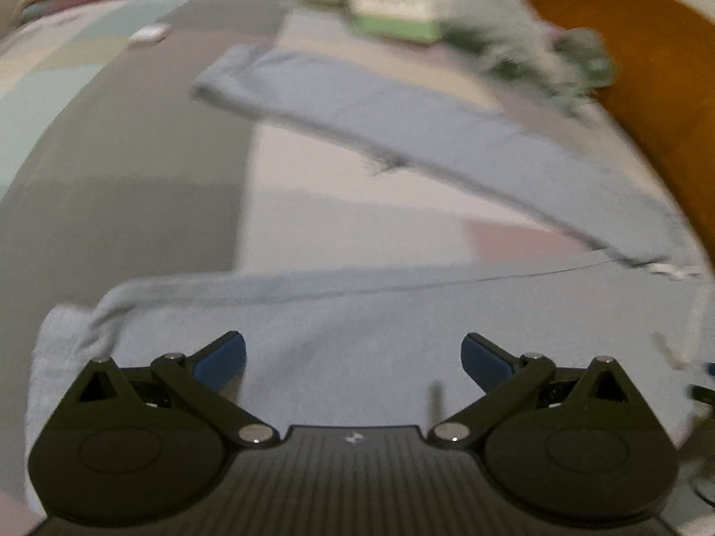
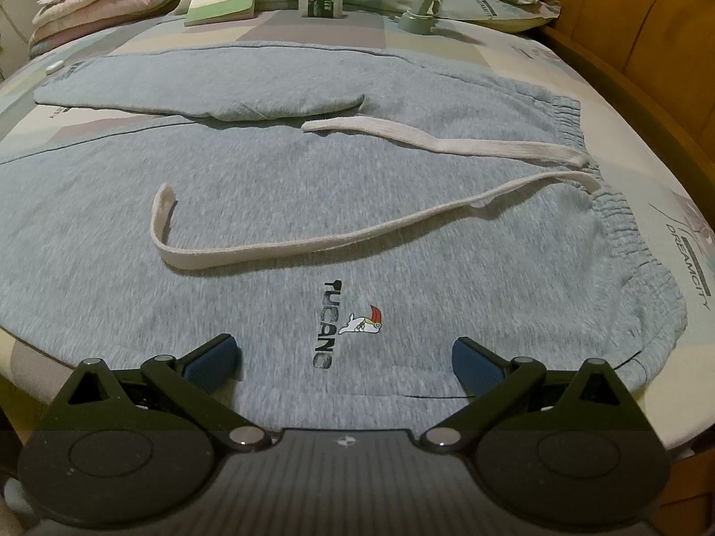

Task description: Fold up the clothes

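We are finding grey sweatpants (image 2: 277, 205) lying flat across bed (image 2: 634, 143), elastic waistband (image 2: 625, 223) nearing bed's right edge, one leg (image 2: 201, 85) angling toward head end. White drawstring (image 2: 313, 241) is trailing loose over front; printed logo (image 2: 330, 321) is facing up. No containers are showing. Left gripper (image 1: 353, 359) is hovering over sweatpants (image 1: 357, 335), jaws wide apart, gripping nothing; left view is blurring. Right gripper (image 2: 343, 359) is hovering near logo, jaws wide apart, gripping nothing.
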Demonstrator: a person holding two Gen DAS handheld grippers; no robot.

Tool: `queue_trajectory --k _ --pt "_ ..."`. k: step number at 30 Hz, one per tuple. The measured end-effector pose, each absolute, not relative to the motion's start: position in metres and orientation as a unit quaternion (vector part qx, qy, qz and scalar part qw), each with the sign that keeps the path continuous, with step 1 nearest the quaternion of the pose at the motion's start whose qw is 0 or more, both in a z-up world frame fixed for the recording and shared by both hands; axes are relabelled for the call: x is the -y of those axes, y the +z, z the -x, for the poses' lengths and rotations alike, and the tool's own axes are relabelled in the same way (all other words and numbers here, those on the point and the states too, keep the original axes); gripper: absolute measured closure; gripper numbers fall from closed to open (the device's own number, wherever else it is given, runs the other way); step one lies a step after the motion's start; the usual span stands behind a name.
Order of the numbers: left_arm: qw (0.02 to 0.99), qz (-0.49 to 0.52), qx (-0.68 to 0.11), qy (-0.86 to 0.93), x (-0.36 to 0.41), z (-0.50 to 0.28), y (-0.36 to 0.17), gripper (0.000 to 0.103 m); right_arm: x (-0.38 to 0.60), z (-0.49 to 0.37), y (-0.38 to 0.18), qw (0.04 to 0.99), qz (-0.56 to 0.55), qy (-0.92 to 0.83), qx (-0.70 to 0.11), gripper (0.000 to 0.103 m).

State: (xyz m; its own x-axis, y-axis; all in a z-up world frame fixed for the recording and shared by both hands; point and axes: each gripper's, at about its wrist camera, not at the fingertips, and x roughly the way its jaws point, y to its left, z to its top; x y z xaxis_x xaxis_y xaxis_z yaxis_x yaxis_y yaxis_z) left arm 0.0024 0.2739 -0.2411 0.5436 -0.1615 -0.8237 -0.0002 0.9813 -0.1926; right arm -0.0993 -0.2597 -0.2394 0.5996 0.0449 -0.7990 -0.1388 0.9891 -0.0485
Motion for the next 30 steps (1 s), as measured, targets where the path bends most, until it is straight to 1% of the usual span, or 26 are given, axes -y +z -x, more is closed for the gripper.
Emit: queue_trajectory --k 2,4,7,11,14,18,22,30 --pt "0.873 0.091 -0.478 -0.019 -0.289 -0.002 -0.249 0.001 0.260 0.100 -0.240 0.894 0.052 0.052 -0.442 0.000" --pt "0.877 0.104 -0.469 -0.006 -0.302 0.002 -0.246 0.001 0.260 0.100 -0.240 0.894 0.052 0.052 -0.441 0.000" --pt "0.874 0.093 -0.475 0.043 -0.310 0.004 -0.239 0.001 0.260 0.099 -0.240 0.894 0.052 0.052 -0.443 0.000" --pt "0.880 0.130 -0.456 -0.023 -0.301 0.013 -0.223 0.001 0.261 0.099 -0.240 0.894 0.052 0.052 -0.443 0.000" --pt "0.872 0.157 -0.456 -0.080 -0.291 0.012 -0.226 0.001 0.260 0.098 -0.240 0.894 0.051 0.051 -0.442 0.000" --pt "0.859 0.168 -0.479 -0.066 -0.294 0.002 -0.243 0.001 0.260 0.099 -0.240 0.894 0.051 0.050 -0.442 0.000" --pt "0.861 0.193 -0.469 -0.048 -0.316 0.008 -0.246 0.001 0.260 0.101 -0.241 0.896 0.051 0.050 -0.438 0.000" --pt "0.889 0.071 -0.451 -0.032 -0.270 0.034 -0.211 0.001 0.260 0.101 -0.241 0.897 0.051 0.050 -0.436 0.000"
